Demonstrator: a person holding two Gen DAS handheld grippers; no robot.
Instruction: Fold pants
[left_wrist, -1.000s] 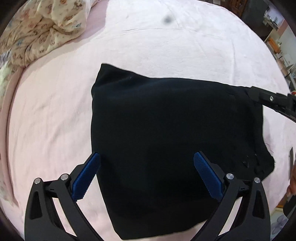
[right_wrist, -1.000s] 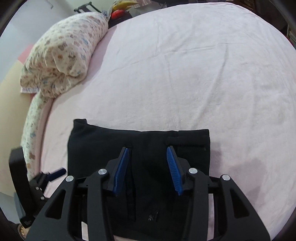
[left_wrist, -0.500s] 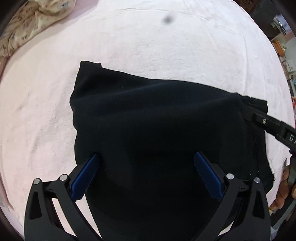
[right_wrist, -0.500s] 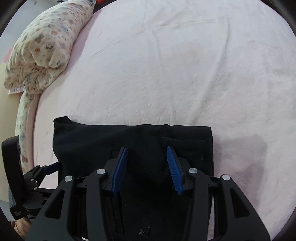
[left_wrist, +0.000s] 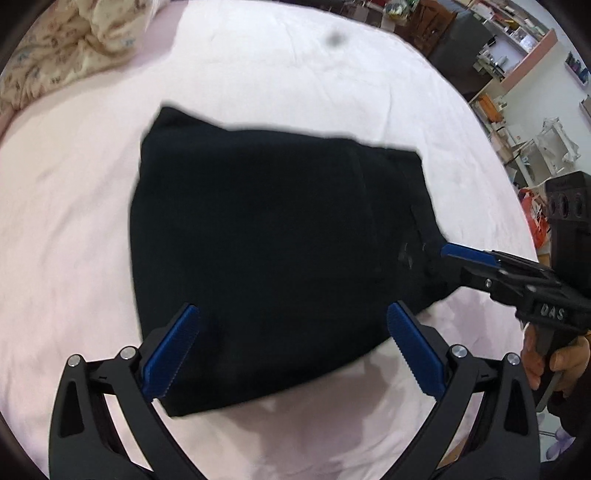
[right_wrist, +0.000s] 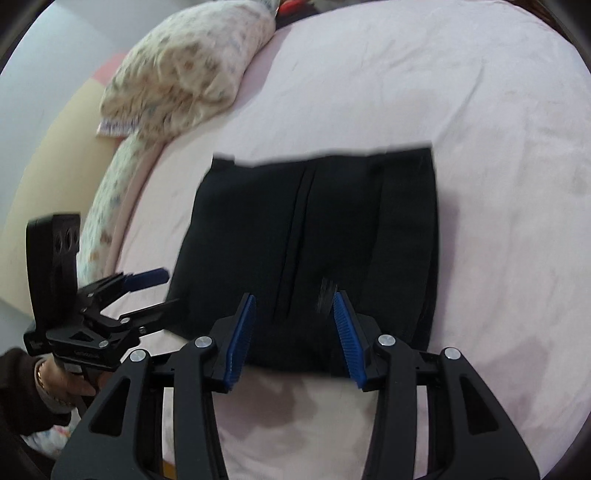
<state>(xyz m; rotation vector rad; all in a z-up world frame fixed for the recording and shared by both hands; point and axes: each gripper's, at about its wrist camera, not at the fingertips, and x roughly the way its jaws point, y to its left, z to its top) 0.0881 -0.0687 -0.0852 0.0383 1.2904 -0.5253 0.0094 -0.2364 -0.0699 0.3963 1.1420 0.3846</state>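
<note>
So the black pants (left_wrist: 273, 251) are folded into a squarish bundle in the middle of the frame, flat on the pink bed (left_wrist: 66, 229). My left gripper (left_wrist: 291, 350) hangs low over the near edge, fingers spread wide, nothing between them. My right gripper (right_wrist: 291, 332) is angled down at the near hem, fingers also apart and empty. Floral pillow (right_wrist: 184, 77) sits upper left.

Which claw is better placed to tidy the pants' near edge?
Probably right: the right claw is open, straddling the near edge of the pants. The left claw, also open, points across the pants' side.
</note>
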